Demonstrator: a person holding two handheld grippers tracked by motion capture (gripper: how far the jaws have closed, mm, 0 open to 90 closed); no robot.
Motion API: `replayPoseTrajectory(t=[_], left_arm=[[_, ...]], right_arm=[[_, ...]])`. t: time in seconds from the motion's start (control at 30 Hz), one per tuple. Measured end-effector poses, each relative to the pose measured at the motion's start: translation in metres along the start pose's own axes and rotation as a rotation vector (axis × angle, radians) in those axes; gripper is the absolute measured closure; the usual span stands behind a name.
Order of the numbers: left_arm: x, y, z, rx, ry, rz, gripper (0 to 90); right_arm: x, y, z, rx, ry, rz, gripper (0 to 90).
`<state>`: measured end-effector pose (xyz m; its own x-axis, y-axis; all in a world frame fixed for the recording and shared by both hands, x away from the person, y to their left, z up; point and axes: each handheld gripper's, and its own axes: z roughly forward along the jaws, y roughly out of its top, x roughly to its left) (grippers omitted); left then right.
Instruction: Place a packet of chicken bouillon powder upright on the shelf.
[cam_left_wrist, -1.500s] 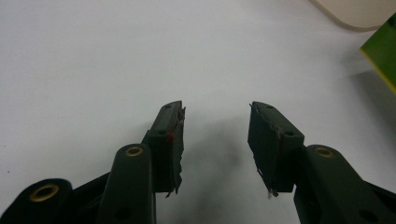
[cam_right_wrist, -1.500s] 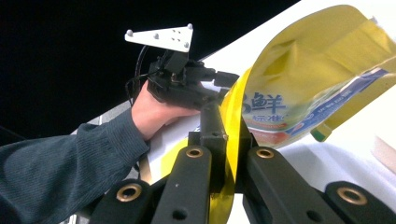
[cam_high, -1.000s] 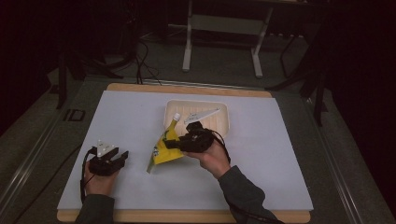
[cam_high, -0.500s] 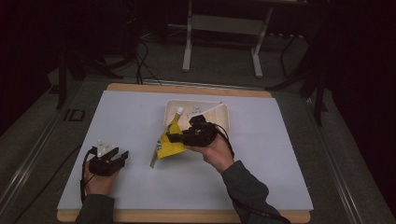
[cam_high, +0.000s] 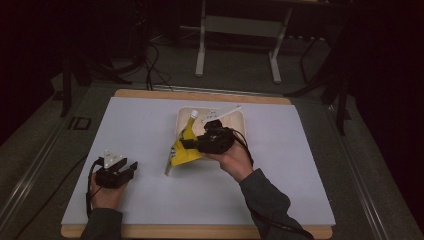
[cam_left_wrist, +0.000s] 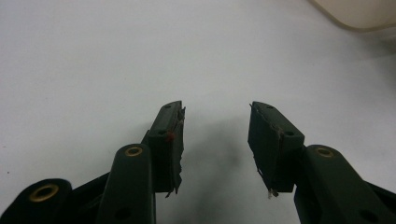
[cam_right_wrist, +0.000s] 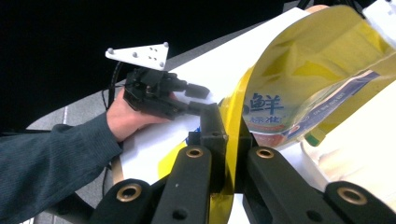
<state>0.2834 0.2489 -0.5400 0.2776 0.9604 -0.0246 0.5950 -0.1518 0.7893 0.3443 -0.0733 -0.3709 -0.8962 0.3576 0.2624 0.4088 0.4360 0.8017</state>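
The right gripper (cam_high: 186, 143) pinches a yellow pouch (cam_high: 183, 149) beside the tray (cam_high: 239, 119), while at eight o'clock the left gripper (cam_high: 131, 168) rests wide open.

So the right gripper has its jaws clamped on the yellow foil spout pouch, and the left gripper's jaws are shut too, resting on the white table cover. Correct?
Not quite. The left gripper has its jaws open with nothing between them, as the left gripper view shows. The rest holds: the right gripper is clamped on the yellow foil spout pouch, and the left rests on the white table cover.
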Motion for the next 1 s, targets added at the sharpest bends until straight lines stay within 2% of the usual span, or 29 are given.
replayPoseTrajectory(t=[0.53,1.0], left_arm=[[0.0,0.0,0.0,0.001,0.0,0.0,54.6],[0.0,0.0,0.0,0.003,0.0,-0.002,54.6]], right_arm=[[-0.014,0.008,0.001,0.004,-0.031,-0.003,90.0],[-0.018,0.015,0.003,0.011,-0.042,-0.016,90.0]])
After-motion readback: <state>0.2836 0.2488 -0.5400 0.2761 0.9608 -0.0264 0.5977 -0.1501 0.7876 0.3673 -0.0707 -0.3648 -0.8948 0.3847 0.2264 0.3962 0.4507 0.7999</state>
